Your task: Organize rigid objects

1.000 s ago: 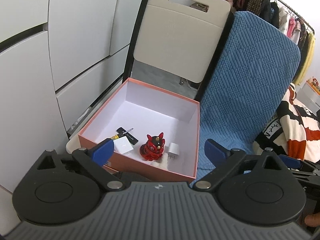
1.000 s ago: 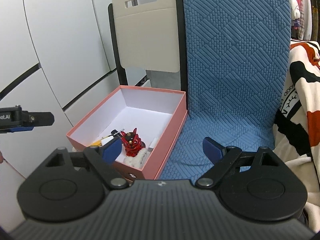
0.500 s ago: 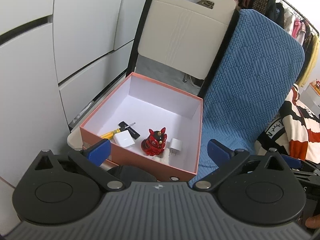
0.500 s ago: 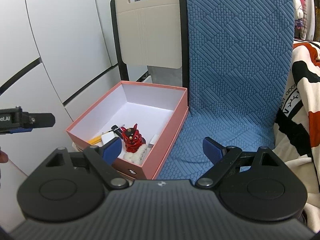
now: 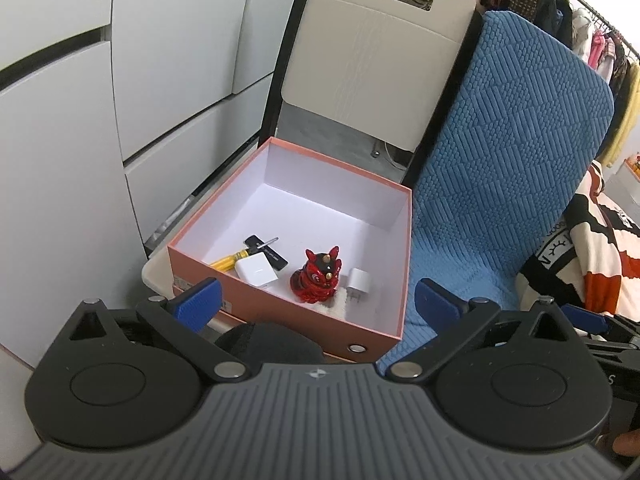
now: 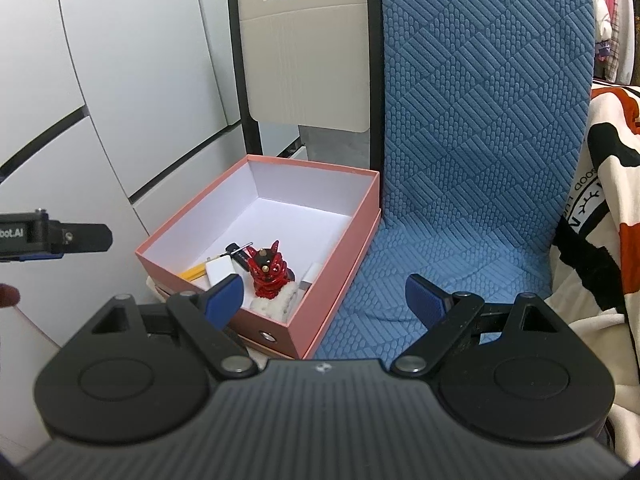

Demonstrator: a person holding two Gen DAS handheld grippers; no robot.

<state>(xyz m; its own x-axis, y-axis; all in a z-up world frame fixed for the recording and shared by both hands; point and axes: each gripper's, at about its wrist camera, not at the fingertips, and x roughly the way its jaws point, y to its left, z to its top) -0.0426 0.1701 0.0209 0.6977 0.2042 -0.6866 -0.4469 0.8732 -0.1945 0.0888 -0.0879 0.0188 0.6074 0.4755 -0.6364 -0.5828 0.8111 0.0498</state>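
A pink box (image 5: pixel 404 248) (image 6: pixel 344 256) with a white inside sits on a beige chair seat. In its near end lie a red cat figurine (image 5: pixel 316 278) (image 6: pixel 269 272) on a white fluffy pad, a white charger cube (image 5: pixel 256 270) (image 6: pixel 220 270), a small white plug (image 5: pixel 359 283), a yellow-handled screwdriver (image 5: pixel 230 260) and a black flat stick (image 5: pixel 268 252). My left gripper (image 5: pixel 316 304) hangs open above the box's near wall, nothing between its blue pads. My right gripper (image 6: pixel 326 300) is open too, over the box's near right corner and the blue seat.
A blue textured chair (image 6: pixel 472 152) stands right of the box, a folding beige chair back (image 5: pixel 372 60) behind it. White cabinet fronts (image 5: pixel 80 120) fill the left. A patterned blanket (image 6: pixel 608 200) and hanging clothes (image 5: pixel 560 4) lie to the right.
Both views have shifted slightly, showing a little more of the box; the objects in it have not moved and both grippers stay open.
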